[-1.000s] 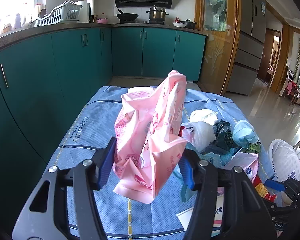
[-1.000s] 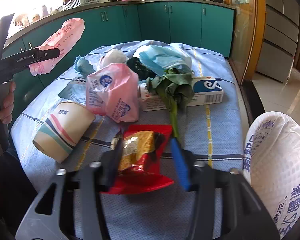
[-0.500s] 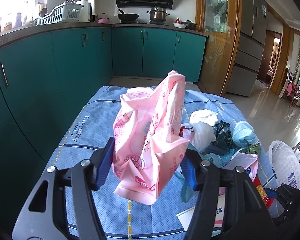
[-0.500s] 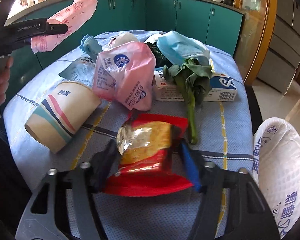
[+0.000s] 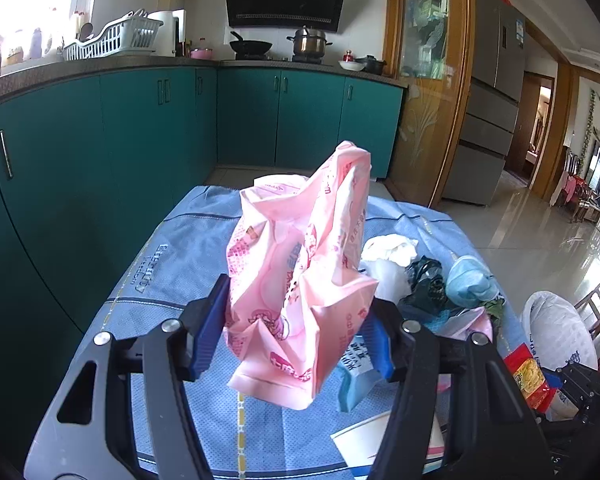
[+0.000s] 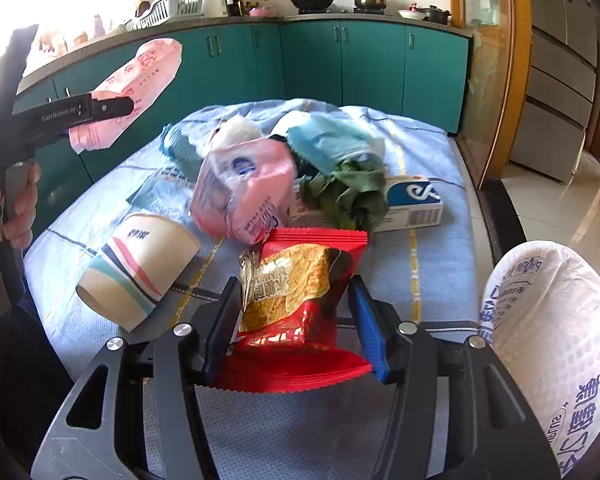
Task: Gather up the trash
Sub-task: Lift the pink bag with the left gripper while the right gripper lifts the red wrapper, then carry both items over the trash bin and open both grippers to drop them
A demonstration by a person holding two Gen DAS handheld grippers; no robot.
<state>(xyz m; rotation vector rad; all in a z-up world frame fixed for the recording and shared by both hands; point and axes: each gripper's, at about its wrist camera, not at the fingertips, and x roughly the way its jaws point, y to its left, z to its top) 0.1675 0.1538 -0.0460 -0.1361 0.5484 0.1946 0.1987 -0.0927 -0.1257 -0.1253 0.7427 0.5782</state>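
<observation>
Left wrist view: pink wrapper (image 5: 300,300) hides the table (image 5: 172,264) beyond.

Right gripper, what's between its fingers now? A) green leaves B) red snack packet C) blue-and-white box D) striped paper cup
B: the right gripper has the red snack packet between its blue pads, lifted off the cloth; its jaws have just been closing on it. The paper cup lies on its side to the left, untouched.
</observation>
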